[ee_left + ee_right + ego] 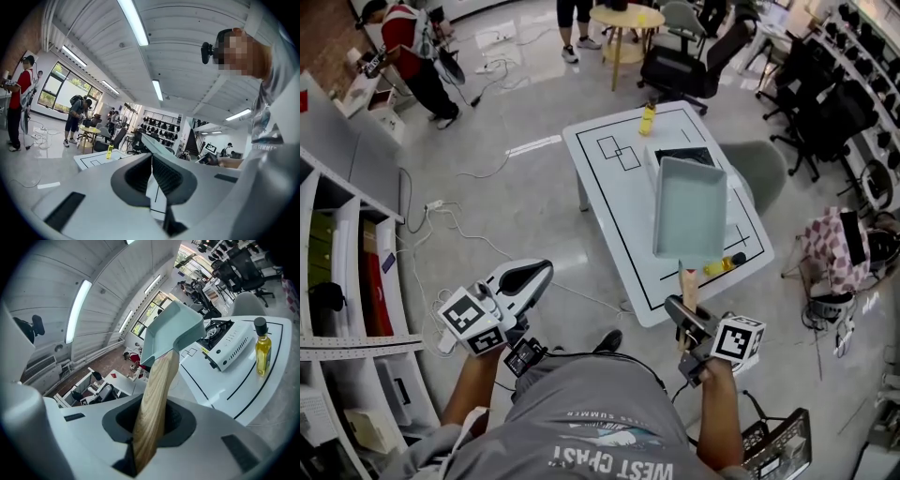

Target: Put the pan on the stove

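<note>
The right gripper [680, 309] pinches the pan [689, 211] by its handle [689, 283]. The handle is smooth, pale wood with lines of grain in it, and it sits tight between the two jaws. The pan is shaped like a long box. It is light blue-green, with low flat walls. It is up in the air over the near right part of the table [609, 202] and rests on nothing. The table is white and flat, with thin black lines drawn on it. The stove [225, 345] sits on the table on the far side of the pan. It is a white box with a black top and a round burner. A clear bottle [262, 350] of yellow oil with a black cap stands near the stove. The left gripper [151, 161] is off to the left, away from the table. Its ribbed dark jaws are pressed together on nothing.
</note>
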Demonstrator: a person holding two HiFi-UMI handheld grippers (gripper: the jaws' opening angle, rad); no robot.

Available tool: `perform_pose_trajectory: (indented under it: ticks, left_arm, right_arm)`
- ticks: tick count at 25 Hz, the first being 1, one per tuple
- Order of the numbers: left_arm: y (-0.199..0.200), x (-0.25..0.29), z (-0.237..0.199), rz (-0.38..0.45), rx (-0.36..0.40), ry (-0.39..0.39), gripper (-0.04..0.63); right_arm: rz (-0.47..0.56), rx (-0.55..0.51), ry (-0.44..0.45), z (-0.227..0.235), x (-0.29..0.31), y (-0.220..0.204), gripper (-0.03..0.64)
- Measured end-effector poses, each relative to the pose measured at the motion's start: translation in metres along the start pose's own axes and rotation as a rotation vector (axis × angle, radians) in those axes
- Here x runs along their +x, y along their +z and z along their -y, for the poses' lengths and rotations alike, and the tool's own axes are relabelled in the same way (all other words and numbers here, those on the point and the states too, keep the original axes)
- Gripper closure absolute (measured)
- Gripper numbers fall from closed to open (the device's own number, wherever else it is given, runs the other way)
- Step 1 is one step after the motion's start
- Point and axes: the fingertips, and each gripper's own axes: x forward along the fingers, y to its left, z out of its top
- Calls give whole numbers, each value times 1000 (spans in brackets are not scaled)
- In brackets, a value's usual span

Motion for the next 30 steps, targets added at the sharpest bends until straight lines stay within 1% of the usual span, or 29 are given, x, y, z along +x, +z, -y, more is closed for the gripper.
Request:
perform_pose_trajectory:
  ticks: [3, 8, 14, 16, 18, 21, 25, 30]
  left_arm:
    - [0, 14, 1, 4, 4, 9, 597]
    - [-3, 36, 3, -6, -3, 1, 597]
    - [2, 60, -25, -28, -13, -19, 597]
    - [2, 76, -38, -44, -17, -49, 597]
    - [5, 96, -49, -63, -11, -96, 597]
    - [25, 123, -65, -71, 22, -172, 597]
    - [49, 156, -85, -59, 40, -241, 597]
    - [44, 188, -101, -117, 35, -324, 597]
  right_arm:
    - [-5, -1, 4, 12, 1, 14, 549]
    - [-4, 11, 4, 28, 3, 35, 550]
    - [27, 30, -16, 43, 16, 60, 549]
    - [46, 51, -29, 49, 23, 69, 549]
    - [76, 75, -43, 54, 30, 78, 549]
    - [131, 101, -72, 59, 37, 92, 549]
    - [183, 111, -113, 68, 43, 113, 549]
    - [244, 165, -162, 85, 52, 129, 549]
